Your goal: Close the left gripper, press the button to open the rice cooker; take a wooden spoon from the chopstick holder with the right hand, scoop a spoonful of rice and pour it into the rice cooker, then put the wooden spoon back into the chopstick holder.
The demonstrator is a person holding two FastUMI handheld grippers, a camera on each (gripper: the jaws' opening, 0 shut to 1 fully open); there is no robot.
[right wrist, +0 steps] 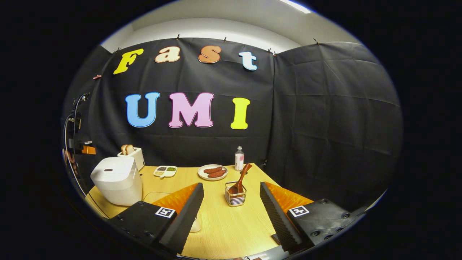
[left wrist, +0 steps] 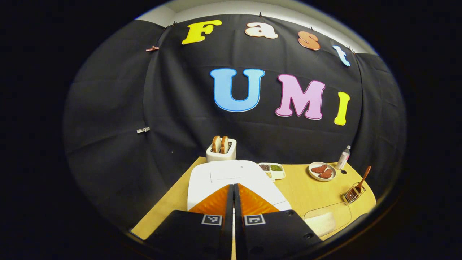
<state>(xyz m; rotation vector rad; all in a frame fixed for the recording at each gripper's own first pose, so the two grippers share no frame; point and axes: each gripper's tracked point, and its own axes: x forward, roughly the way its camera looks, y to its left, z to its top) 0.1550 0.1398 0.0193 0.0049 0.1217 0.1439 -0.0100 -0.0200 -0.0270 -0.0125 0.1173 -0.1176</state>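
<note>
With the lid down on the one white boxy rice cooker (left wrist: 234,177), directly under my left gripper (left wrist: 234,202), I judge the button press isn't done. Left fingers nearly touching, nothing between them. Right gripper (right wrist: 231,206) wide, empty; one wire chopstick holder (right wrist: 235,198) sits just ahead between its fingers, one brown wooden spoon (right wrist: 241,180) standing in it. Scoop, pour, return all left.

A black cloth wall (right wrist: 325,108) hangs behind the yellow wooden counter (right wrist: 223,224) and folds around its right side. Above the cloth, a white wall (right wrist: 216,27) glows with a bright light strip (right wrist: 294,6).
</note>
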